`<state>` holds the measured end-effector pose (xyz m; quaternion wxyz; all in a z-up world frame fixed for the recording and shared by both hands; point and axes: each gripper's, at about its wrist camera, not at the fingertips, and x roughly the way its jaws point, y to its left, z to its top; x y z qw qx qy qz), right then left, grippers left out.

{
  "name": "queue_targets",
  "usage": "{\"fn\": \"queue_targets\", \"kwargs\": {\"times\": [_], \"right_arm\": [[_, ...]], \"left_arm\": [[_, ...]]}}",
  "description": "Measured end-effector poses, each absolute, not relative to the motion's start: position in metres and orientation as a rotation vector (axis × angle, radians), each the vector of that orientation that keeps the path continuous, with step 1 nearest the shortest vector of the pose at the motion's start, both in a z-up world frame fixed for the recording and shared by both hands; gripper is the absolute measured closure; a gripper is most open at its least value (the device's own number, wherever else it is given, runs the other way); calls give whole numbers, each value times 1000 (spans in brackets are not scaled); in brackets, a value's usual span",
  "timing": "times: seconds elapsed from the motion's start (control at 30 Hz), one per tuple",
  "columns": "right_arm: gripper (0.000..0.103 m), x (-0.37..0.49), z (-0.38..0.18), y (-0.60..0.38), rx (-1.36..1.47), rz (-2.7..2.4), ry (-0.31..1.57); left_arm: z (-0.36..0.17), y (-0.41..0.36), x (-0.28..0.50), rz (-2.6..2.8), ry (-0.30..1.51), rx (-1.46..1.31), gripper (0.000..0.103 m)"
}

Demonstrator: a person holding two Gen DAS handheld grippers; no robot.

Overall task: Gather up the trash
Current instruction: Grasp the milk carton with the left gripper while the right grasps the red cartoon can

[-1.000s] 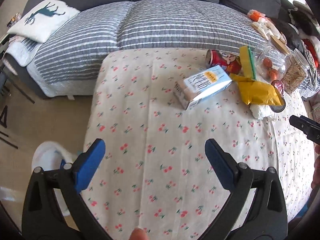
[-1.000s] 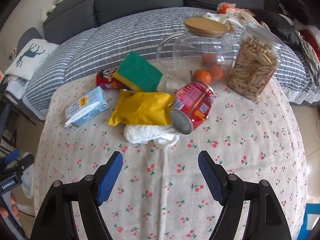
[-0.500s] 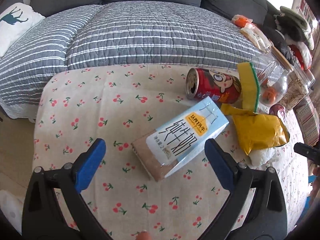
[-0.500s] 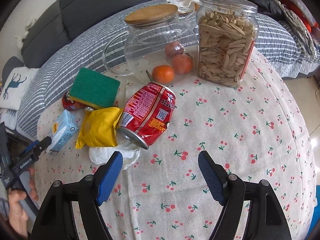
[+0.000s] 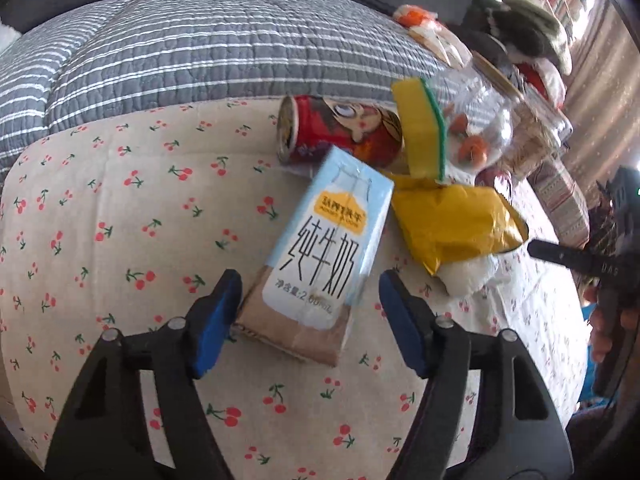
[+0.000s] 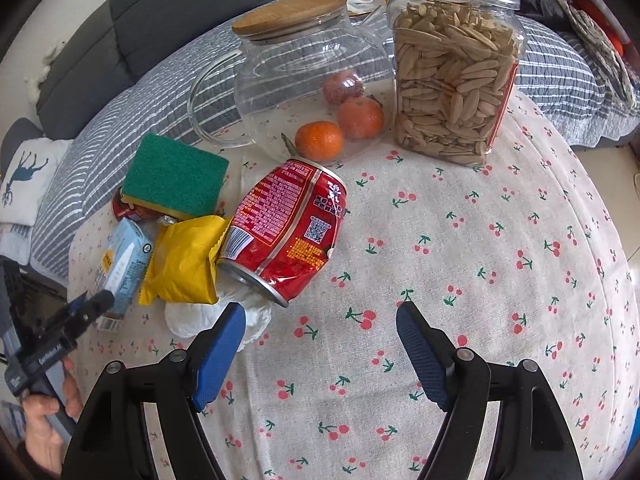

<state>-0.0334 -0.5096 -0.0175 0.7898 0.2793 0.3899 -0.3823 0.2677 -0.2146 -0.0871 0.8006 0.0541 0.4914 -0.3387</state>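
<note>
Left gripper (image 5: 310, 312), seen from its own wrist camera, is straddling the near end of the pale blue milk carton (image 5: 320, 248) lying flat on the cherry-print tablecloth (image 5: 120, 220); its jaws have just been closing, the carton sits between them, but the blue pads are not yet pressing its sides, so nothing is gripped. Beyond, toward the tabletop's far edge, the carton's far end is lying against a red cartoon-printed drink can (image 5: 340, 136) and a crumpled yellow snack bag (image 5: 452, 224), so a skewed squeeze risks shoving both or crushing the carton. From the right wrist camera, the right gripper (image 6: 320, 336) is hanging wide and empty before a dented red can (image 6: 288, 232) resting on white crumpled tissue (image 6: 192, 316); a careless reach could roll that can toward the glass pitcher (image 6: 304, 80).
</note>
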Motion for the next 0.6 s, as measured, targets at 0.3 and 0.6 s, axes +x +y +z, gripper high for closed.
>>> {"fn": "queue_targets", "kwargs": {"times": [0.3,0.6], "right_arm": [[24,-35,-18,-522,676,-813,790],[26,-28,-7,-562,831,-769,669]], "left_arm": [[-84,-226,238,-559,1046,156,48],[-51,-160,195,-489,1039,76,51]]}}
